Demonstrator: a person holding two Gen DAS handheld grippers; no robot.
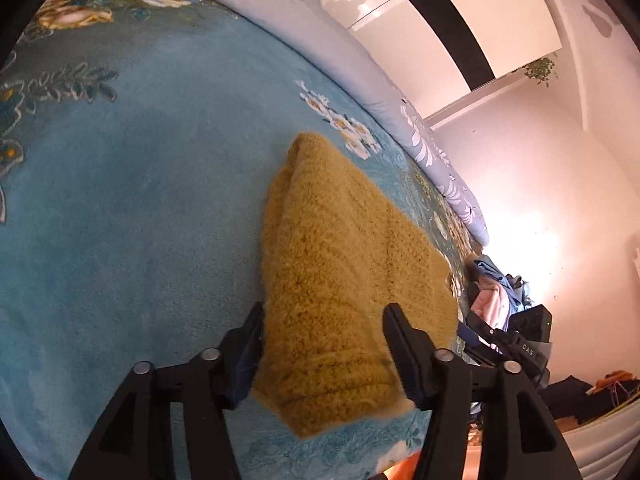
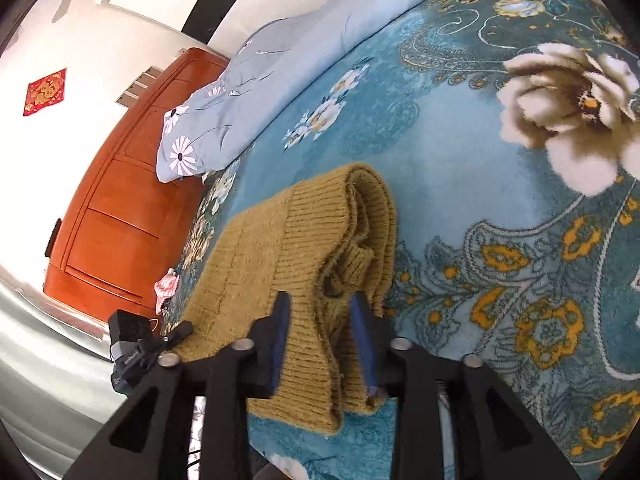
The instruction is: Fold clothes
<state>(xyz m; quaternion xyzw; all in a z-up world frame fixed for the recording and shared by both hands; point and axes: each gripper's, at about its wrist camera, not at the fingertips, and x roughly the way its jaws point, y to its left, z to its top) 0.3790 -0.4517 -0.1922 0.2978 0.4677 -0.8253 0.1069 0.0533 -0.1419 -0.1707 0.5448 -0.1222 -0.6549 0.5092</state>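
Note:
A mustard knit sweater (image 1: pixel 332 248) lies folded into a thick bundle on the teal floral blanket (image 1: pixel 140 200). In the left wrist view my left gripper (image 1: pixel 324 320) is open and straddles the sweater's near end. The fabric fills the space between its fingers without being pinched. In the right wrist view the sweater (image 2: pixel 280 240) shows its ribbed hem and stacked layers. My right gripper (image 2: pixel 320 312) is open, with its blue pads either side of the near folds. Each view also catches the other gripper's body at the sweater's far side.
A grey-blue flowered duvet (image 1: pixel 360 60) is rolled along the blanket's far edge. A heap of loose clothes (image 1: pixel 496 288) sits past the bed's end. An orange wooden cabinet (image 2: pixel 112 208) stands beside the bed, with a pink item (image 2: pixel 166 286) near its foot.

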